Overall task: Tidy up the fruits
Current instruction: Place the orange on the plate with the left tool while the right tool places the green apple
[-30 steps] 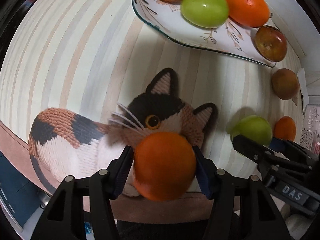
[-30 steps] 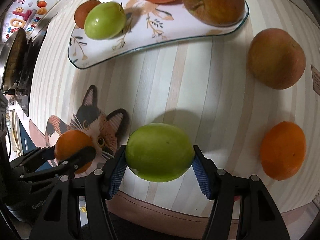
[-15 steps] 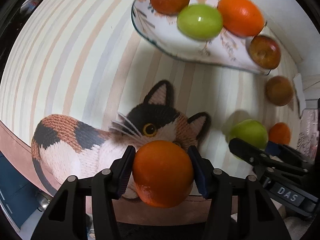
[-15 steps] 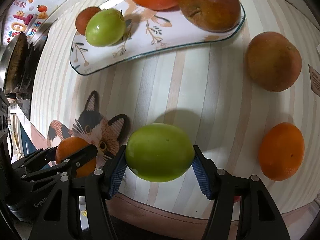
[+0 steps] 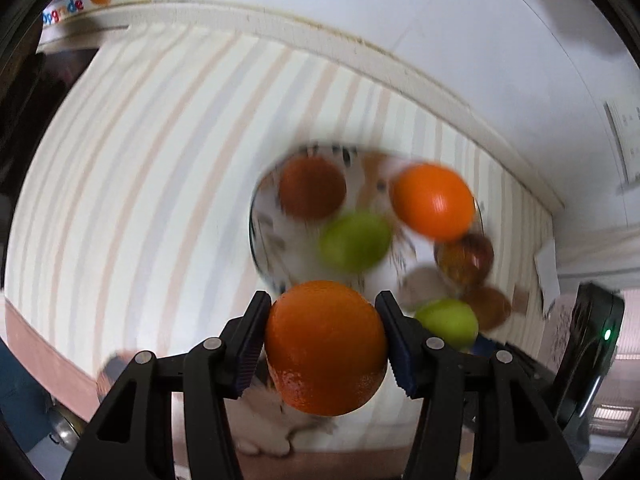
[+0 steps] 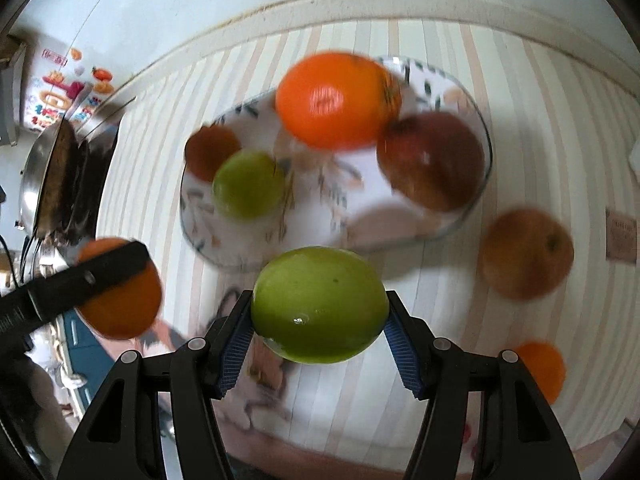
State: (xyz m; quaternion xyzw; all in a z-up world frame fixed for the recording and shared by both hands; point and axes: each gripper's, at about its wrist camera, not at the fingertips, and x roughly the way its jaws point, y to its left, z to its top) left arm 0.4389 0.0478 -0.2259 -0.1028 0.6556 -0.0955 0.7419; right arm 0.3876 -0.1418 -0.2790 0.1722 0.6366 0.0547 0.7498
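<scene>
We are pinching an orange in the left hand-held gripper and a green fruit in the right hand-held gripper. Ahead of both, the plate is holding blurred fruit. Only the right view is showing a loose orange on the striped surface; wall lettering is unreadable.

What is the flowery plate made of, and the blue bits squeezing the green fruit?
The plate looks like clear glass with a printed pattern: its rim is see-through. The blue pads holding the green fruit look like ridged rubber or plastic; which one is unclear.
</scene>
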